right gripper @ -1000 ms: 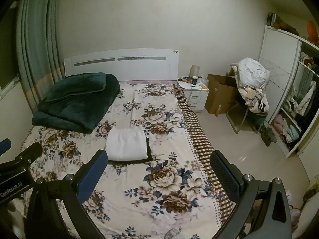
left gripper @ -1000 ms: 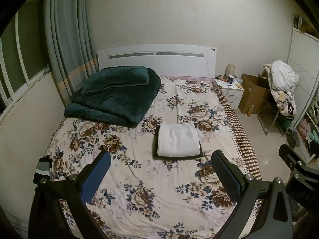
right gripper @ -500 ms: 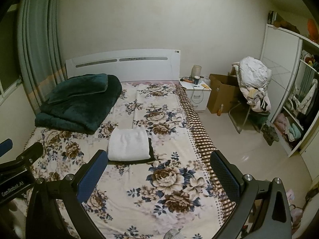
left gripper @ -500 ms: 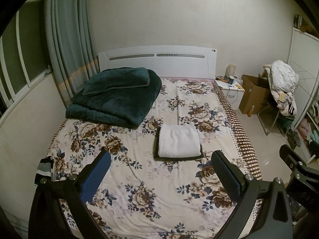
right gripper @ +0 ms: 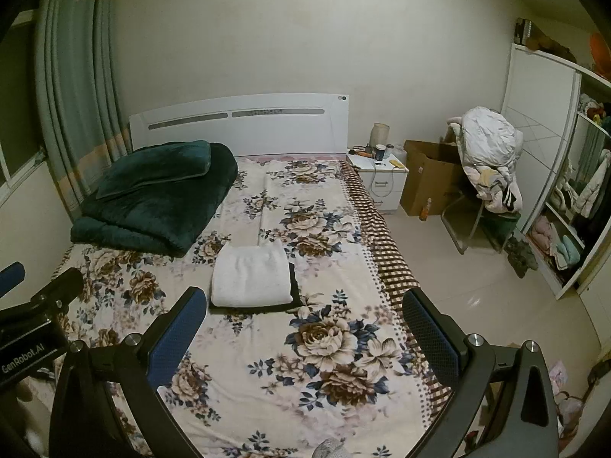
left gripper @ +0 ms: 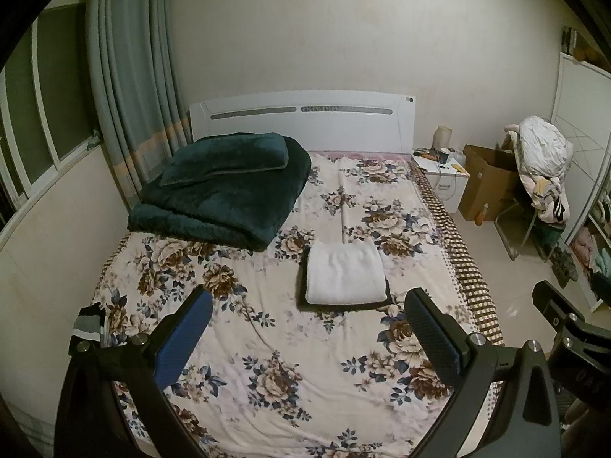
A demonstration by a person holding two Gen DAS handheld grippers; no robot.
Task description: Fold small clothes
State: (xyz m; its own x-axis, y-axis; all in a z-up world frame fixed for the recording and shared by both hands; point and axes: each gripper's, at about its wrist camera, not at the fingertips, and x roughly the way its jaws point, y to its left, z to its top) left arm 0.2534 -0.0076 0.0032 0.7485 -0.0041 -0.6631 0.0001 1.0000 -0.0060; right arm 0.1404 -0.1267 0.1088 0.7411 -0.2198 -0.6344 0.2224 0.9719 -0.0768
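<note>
Both the left gripper [left gripper: 305, 328] and right gripper [right gripper: 303, 324] hang wide apart, empty, above the near bed [left gripper: 267, 343]; 2 folded clothes [left gripper: 343, 276] lie mid-bed; I'd fetch the next garment and spread it flat first.

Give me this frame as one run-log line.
left gripper: open, empty | right gripper: open, empty | white folded garment stacked on dark folded garment | floral bed

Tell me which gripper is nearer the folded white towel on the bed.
Roughly equal. The white towel lies ahead between the left gripper's fingers, but ahead-left of the right gripper; both open, apart from it.
</note>
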